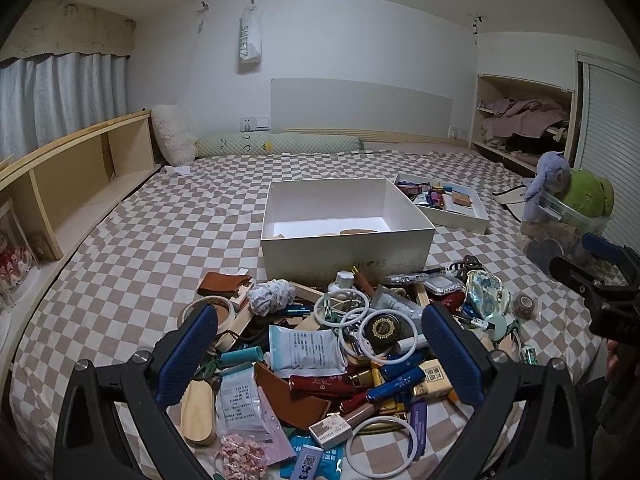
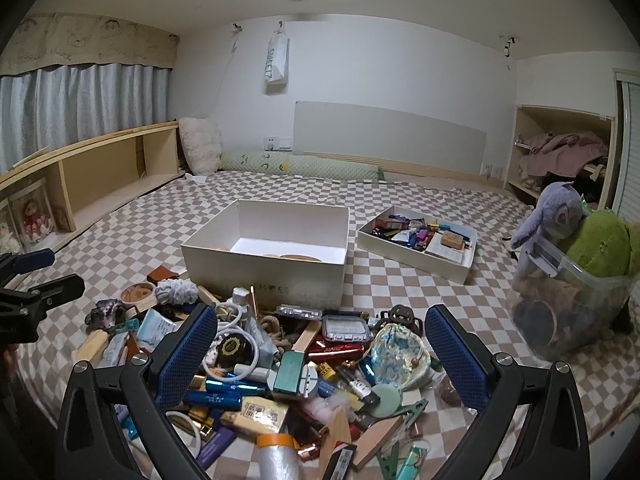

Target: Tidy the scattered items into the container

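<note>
Right now both grippers hang over a heap of small clutter (image 1: 340,344) on a checkered bedspread (image 1: 160,220). The left gripper (image 1: 320,356) has its blue-padded fingers (image 1: 188,356) spread wide, holding nothing; between them lie a white sachet (image 1: 306,350), white rings (image 1: 388,332) around a round black tin (image 1: 383,330), and red and blue tubes. The right gripper (image 2: 322,358) is likewise wide apart and empty, above a teal-topped block (image 2: 290,372), a patterned pouch (image 2: 400,352) and a clear hinged case (image 2: 345,328).

At twelve o'clock from the heap, touching its far edge, stands the white box (image 1: 348,248), open-topped, with a few tan pieces on its floor. At one o'clock, just beside that box, sits a shallow white tray (image 1: 464,220) holding small colourful things. At three o'clock in the left wrist view, a clear bin (image 1: 568,224) carries a purple plush toy (image 1: 552,176) and a green one (image 1: 592,192). A grey yarn ball (image 1: 270,296) lies at the heap's eleven o'clock edge.
</note>
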`<state>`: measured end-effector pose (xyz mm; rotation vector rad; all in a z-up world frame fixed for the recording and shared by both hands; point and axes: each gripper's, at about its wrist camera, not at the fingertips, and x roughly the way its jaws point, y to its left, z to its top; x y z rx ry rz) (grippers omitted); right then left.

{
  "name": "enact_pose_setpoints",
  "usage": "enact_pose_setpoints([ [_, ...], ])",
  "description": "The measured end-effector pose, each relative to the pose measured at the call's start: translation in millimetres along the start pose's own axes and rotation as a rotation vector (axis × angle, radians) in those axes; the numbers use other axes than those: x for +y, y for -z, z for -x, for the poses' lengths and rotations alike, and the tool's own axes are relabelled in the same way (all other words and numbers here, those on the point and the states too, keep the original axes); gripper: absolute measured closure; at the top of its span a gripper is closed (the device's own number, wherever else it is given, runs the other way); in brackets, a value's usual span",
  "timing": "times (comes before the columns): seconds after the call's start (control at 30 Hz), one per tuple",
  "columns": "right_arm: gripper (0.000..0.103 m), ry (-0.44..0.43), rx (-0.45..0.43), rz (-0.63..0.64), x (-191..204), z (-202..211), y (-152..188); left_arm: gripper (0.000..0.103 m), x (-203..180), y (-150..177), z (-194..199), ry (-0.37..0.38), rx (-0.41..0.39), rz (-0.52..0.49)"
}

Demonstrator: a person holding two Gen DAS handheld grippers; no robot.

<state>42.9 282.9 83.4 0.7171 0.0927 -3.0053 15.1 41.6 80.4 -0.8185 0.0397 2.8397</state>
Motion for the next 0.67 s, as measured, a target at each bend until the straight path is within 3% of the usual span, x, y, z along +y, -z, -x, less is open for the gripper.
enact_pose_setpoints([
  [0.67,0.0,-0.022,0.026,-0.003,4.3,-0.9,7.0,0.0,-4.2,5.4,-0.1,0.017,0.013,-0.015],
])
